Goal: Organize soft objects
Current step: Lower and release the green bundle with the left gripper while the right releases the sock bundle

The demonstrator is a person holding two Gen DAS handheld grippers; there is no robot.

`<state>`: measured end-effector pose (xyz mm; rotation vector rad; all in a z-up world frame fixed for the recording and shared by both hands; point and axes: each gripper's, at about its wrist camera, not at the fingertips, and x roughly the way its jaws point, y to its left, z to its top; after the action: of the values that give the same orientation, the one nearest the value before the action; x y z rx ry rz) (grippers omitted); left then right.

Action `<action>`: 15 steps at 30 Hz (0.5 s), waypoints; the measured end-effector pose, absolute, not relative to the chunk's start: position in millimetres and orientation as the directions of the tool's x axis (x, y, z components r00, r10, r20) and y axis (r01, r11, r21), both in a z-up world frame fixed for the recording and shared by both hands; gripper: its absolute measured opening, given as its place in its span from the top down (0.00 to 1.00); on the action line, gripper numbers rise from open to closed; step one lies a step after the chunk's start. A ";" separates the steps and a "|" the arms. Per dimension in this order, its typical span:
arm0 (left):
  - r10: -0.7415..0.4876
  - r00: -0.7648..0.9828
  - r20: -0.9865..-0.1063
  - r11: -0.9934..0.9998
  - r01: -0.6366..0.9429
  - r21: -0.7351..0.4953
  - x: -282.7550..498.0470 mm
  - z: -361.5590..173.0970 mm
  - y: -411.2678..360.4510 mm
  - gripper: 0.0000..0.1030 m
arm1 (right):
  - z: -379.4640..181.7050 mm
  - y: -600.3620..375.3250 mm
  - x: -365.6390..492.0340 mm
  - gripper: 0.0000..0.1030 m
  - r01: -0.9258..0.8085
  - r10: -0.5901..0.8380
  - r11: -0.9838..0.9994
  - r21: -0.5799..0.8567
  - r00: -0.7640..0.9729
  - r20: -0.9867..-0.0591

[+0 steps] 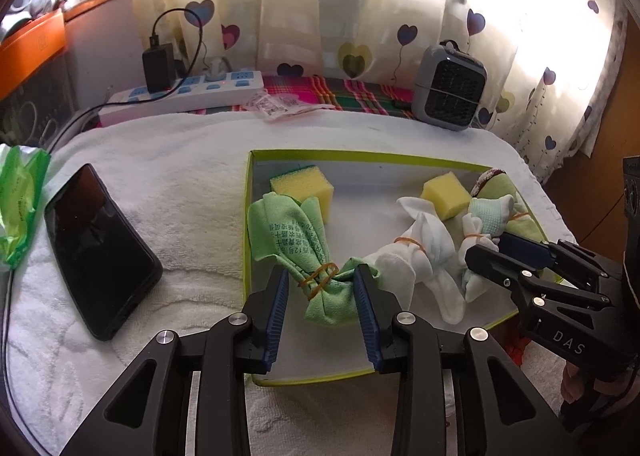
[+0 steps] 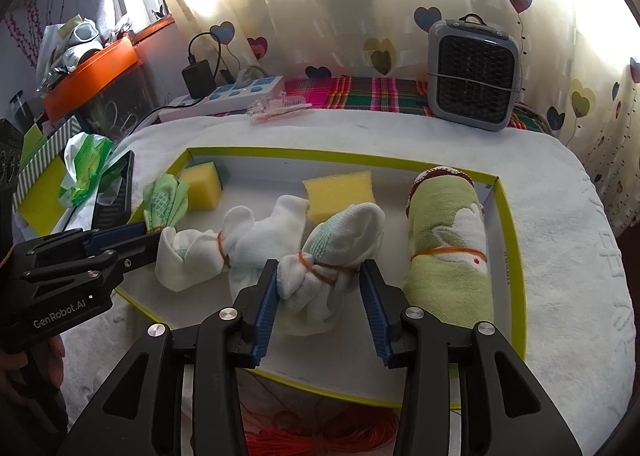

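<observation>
Both tongs (image 1: 322, 288) (image 2: 320, 288) gape around banded cloth bundles (image 1: 308, 252) (image 2: 320, 256) inside green-rimmed box (image 2: 516, 256).

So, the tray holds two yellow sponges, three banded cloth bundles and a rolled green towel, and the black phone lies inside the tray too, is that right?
Not quite: the black phone lies outside the tray, on the white towel to its left, as the left wrist view shows. The sponges, bundles and rolled green towel are in the tray as you say.

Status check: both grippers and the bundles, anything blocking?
Left gripper open around green cloth bundle. Right gripper open around white sock bundle. Both inside tray. Nothing blocking.
</observation>
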<state>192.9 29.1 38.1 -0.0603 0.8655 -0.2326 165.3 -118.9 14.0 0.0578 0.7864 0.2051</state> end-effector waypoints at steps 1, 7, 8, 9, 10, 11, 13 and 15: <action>-0.230 0.623 -0.748 0.972 0.178 -0.151 192.3 37.9 29.4 0.68 | 14.2 -119.4 165.1 0.59 -0.157 0.200 0.980 0.125 0.689 -0.697; -0.225 0.625 -0.748 0.973 0.176 -0.147 190.9 37.7 30.3 0.66 | 15.0 -122.3 162.5 0.55 -0.139 0.182 0.983 0.119 0.697 -0.694; -0.225 0.625 -0.747 0.974 0.175 -0.147 190.0 37.6 30.4 0.66 | 15.4 -122.3 161.9 0.53 -0.136 0.180 0.984 0.119 0.698 -0.693; -0.226 0.625 -0.748 0.973 0.174 -0.148 189.8 37.5 30.5 0.66 | 15.6 -122.2 161.2 0.53 -0.135 0.179 0.984 0.118 0.699 -0.692; -0.226 0.625 -0.747 0.973 0.174 -0.149 189.3 37.6 30.5 0.66 | 15.9 -122.4 160.5 0.53 -0.135 0.179 0.984 0.119 0.700 -0.692; -0.225 0.626 -0.747 0.974 0.172 -0.149 188.5 38.0 30.4 0.66 | 16.3 -122.5 160.0 0.53 -0.134 0.179 0.984 0.119 0.701 -0.691; -0.220 0.627 -0.747 0.975 0.170 -0.144 186.8 38.7 29.5 0.66 | 16.9 -122.2 158.6 0.52 -0.130 0.174 0.985 0.116 0.705 -0.688; -0.213 0.628 -0.748 0.976 0.167 -0.138 184.5 39.1 28.4 0.65 | 17.2 -122.6 156.8 0.52 -0.127 0.173 0.985 0.117 0.709 -0.683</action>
<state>184.5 28.4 39.1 -0.0570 0.8645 -0.2180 156.8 -122.6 17.2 0.0628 0.7646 0.1666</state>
